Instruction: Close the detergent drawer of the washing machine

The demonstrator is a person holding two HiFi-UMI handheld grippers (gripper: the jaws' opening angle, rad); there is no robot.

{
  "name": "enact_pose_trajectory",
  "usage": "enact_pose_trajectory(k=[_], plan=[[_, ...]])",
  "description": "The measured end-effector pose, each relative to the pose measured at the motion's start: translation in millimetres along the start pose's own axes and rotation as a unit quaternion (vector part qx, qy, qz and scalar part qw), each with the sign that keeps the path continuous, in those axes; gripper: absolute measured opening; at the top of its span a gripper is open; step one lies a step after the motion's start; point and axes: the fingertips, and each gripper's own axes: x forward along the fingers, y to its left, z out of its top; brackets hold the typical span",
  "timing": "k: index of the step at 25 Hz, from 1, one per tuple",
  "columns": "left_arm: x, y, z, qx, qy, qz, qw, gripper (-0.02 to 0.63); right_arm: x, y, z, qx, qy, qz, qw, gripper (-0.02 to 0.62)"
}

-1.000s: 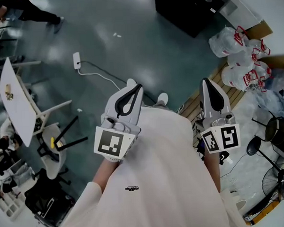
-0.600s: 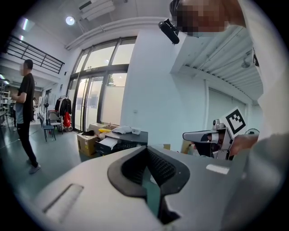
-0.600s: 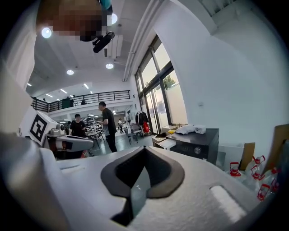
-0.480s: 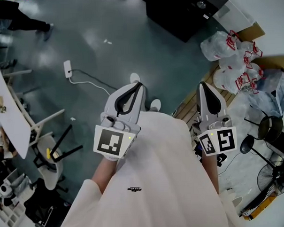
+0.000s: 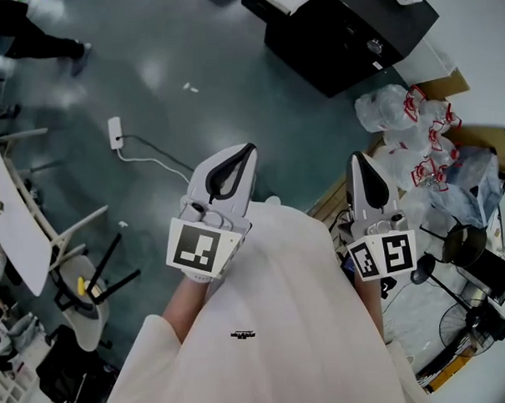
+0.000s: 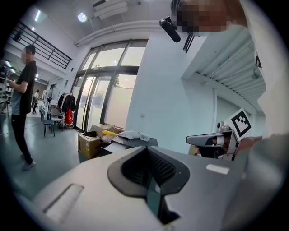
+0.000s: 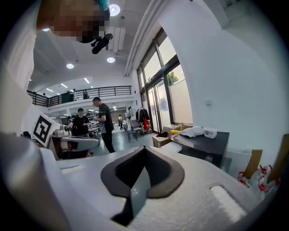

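A black box-shaped appliance [image 5: 345, 29] stands on the floor at the top of the head view, well ahead of both grippers; no detergent drawer can be made out on it. It also shows as a dark cabinet [image 7: 203, 144] in the right gripper view and further off as a dark cabinet [image 6: 131, 143] in the left gripper view. My left gripper [image 5: 248, 146] is held in the air in front of the person's body, shut and holding nothing. My right gripper [image 5: 357, 157] is held beside it, also shut and holding nothing. Each gripper view shows its own jaws pressed together.
Tied plastic bags [image 5: 399, 123] and a cardboard box lie right of the appliance. A wooden pallet [image 5: 336, 205], a floor fan [image 5: 471, 329] and stands crowd the right side. A white power strip [image 5: 114, 131] with cable, a chair [image 5: 80, 279] and a white table [image 5: 7, 224] are left. A person [image 6: 22, 103] stands far off.
The black appliance and the bags have come further into the head view and nearer, as the person moves toward them. Both grippers stay shut in the same carried pose.
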Motion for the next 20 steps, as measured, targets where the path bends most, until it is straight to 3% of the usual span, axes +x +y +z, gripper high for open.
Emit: enact_pose_trajectory(k=[11, 20], plan=[[41.0, 107.0, 30.5, -0.014, -0.032, -0.002, 0.9994, 0.018, 112.7, 18.9, 41.9, -0.031, -0.009, -0.004, 0.999, -0.002], [60.2, 162.8, 21.9, -0.031, -0.007, 0.002, 0.9995, 0.018, 150.5, 22.0, 41.0, -0.036, 0.014, -0.015, 0.999, 0.000]])
